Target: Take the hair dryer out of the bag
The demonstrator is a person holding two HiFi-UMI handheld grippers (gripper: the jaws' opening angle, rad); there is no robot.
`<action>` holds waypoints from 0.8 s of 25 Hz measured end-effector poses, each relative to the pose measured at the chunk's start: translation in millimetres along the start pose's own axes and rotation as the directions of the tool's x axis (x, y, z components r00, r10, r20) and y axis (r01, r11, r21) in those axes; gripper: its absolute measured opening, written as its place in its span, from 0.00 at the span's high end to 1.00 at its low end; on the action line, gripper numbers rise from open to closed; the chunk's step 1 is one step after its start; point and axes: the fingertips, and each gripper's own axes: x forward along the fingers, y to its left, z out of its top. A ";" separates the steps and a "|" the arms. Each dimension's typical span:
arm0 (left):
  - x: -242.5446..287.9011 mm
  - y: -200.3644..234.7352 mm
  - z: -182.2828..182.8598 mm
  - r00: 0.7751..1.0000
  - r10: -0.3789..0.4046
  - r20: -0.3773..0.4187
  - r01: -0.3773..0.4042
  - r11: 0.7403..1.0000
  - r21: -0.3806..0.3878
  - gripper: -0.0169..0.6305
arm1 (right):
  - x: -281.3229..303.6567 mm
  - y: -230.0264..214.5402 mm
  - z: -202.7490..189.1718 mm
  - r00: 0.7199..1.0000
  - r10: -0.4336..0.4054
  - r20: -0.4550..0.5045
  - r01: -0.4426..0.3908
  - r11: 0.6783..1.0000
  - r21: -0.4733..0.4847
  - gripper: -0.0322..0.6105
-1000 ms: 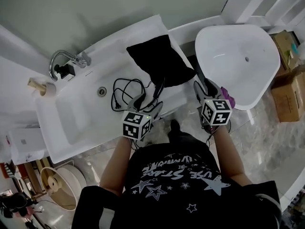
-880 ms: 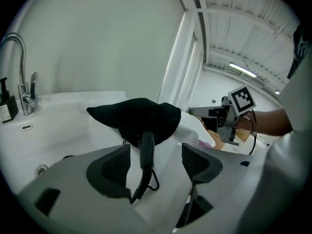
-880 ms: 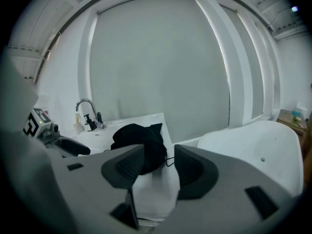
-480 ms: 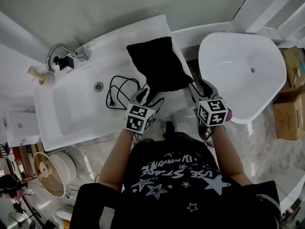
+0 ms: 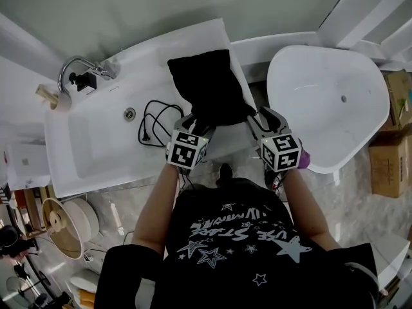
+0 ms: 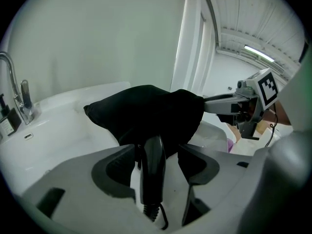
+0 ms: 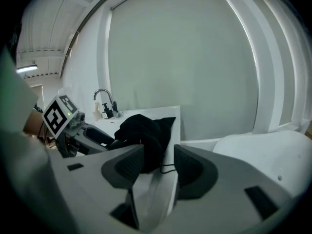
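Left gripper point(image 6: 156, 152) first: jaws apart, straddling the black handle of the hair dryer point(image 6: 152, 172), with a sliver of gap on each side, so seemingly not clamped yet. Handle lengthwise along the jaws, butt end and cord root toward the person, far end going straight ahead and up into the mouth of the bag point(image 6: 146, 113). By that lie, probably a matter of closing on the handle and drawing straight back along its axis. Clearly the nearer tool for the dryer.

Right gripper point(image 7: 158, 155): also parted, holding nothing, the near right corner of the black cloth just ahead and slightly to its left, a thin drawstring point(image 7: 167, 168) trailing there. Well placed, probably, to pin the bag during the pull.

Further out, in the head view: bag flat on the white counter point(image 5: 193, 40) beside the sink point(image 5: 96, 150), cord point(image 5: 147, 135) looped in the basin.

Hidden: the dryer's body and nozzle, wholly inside the cloth; both sets of jaw tips, under the marker cubes in the head view. Hard to tell whether the left jaws touch the handle.
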 end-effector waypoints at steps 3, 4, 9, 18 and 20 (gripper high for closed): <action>4.4 1.7 -2.1 1.000 0.006 -0.019 -0.006 1.000 -0.017 0.56 | 4.0 0.7 -1.5 1.000 0.013 -0.005 -0.013 1.000 -0.011 0.65; 5.9 2.0 -2.5 1.000 0.009 -0.024 -0.009 1.000 -0.022 0.57 | 4.8 0.6 -2.1 1.000 0.015 -0.007 -0.015 1.000 -0.011 0.65; 11.1 8.9 -2.3 0.998 0.044 -0.043 -0.046 0.997 -0.057 0.63 | 7.5 -1.4 -2.8 1.000 0.021 -0.010 -0.022 1.000 -0.008 0.65; 27.6 8.9 -11.3 0.989 0.099 -0.107 -0.105 0.993 -0.050 0.65 | 14.5 -3.1 -5.6 0.999 0.043 -0.033 -0.044 0.998 -0.039 0.65; 28.5 8.8 -12.6 0.986 0.107 -0.125 -0.114 0.992 -0.051 0.65 | 16.6 0.2 -6.8 0.998 0.056 -0.041 -0.058 0.997 -0.052 0.66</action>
